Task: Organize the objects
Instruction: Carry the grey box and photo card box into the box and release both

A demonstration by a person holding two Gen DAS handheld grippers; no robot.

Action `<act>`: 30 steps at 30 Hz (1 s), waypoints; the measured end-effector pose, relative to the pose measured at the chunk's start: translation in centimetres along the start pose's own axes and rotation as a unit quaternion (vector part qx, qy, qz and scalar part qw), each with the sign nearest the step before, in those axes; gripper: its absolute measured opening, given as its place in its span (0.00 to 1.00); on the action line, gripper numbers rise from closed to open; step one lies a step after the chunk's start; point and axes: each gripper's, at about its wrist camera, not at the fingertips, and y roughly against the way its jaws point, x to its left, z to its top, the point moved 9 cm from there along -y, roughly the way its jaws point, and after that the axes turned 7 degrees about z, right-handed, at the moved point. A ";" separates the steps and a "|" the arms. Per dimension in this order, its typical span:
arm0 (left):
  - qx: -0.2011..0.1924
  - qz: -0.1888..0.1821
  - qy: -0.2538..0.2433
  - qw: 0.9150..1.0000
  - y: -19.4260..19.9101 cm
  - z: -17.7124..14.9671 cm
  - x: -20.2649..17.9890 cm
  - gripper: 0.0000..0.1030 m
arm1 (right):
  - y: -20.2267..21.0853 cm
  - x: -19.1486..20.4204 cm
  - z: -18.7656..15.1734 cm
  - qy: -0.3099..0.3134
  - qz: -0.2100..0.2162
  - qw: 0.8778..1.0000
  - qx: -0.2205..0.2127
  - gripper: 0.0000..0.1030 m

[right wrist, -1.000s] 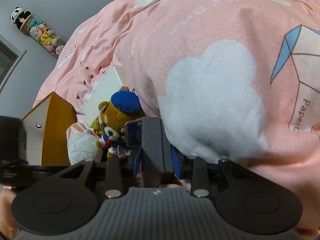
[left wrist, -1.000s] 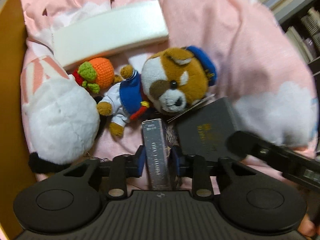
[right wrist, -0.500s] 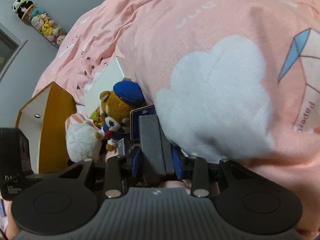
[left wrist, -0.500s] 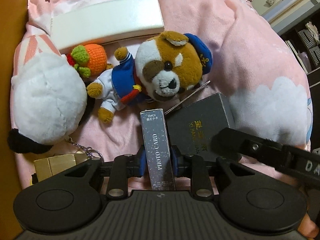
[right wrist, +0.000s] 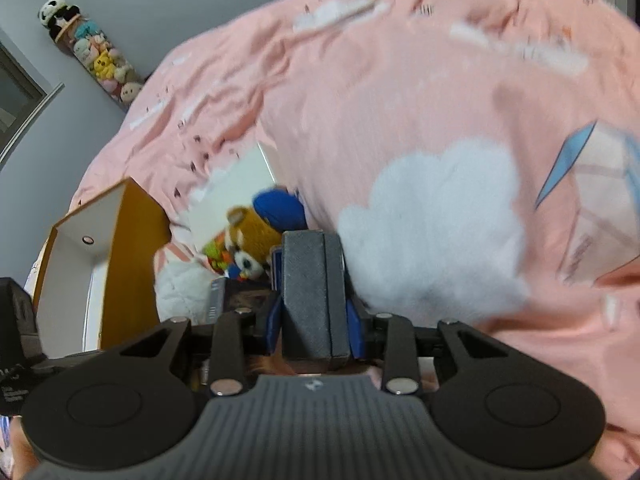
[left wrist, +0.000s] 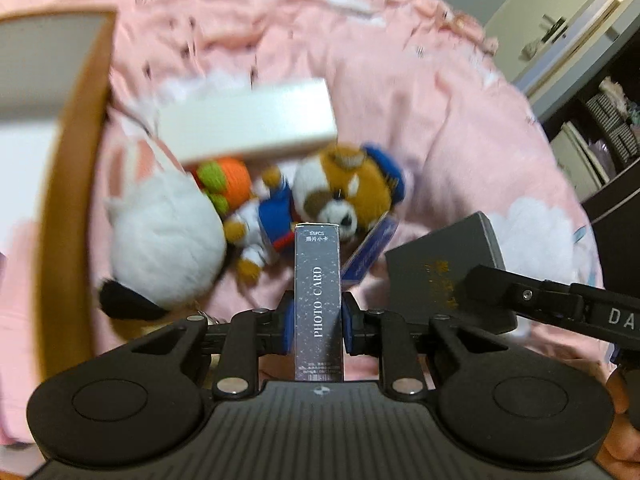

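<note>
Two boxes stand clamped lengthwise, photo card box (left wrist: 319, 300) in closing left jaws, grey box (right wrist: 314, 292) in right.

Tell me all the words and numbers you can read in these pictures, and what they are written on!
"PHOTO CARD": down the narrow box held in the left gripper.
Small print at that box's top and bottom: too small to read.
"DA": white letters, cut off by the picture's edge, on the right gripper's black arm.
Gold print on the dark grey box: too blurred to read.
White lettering on the black device in the right wrist view: too blurred.
</note>
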 end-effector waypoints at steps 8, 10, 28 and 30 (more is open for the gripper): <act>-0.081 -0.020 -0.016 0.996 6.6 4.9 -3.1 0.24 | 4.1 4.9 1.7 0.051 0.015 0.997 -0.054 0.34; -0.096 -0.013 -0.016 0.995 8.7 5.4 -2.2 0.24 | 4.6 6.9 2.0 0.067 0.030 0.996 -0.060 0.34; -0.134 0.129 0.070 0.980 18.0 4.5 12.5 0.24 | -2.2 24.5 -3.0 0.112 0.225 0.966 0.054 0.34; -0.116 0.142 0.078 0.980 17.1 4.2 13.8 0.25 | -3.4 25.2 -4.0 0.116 0.226 0.965 0.068 0.34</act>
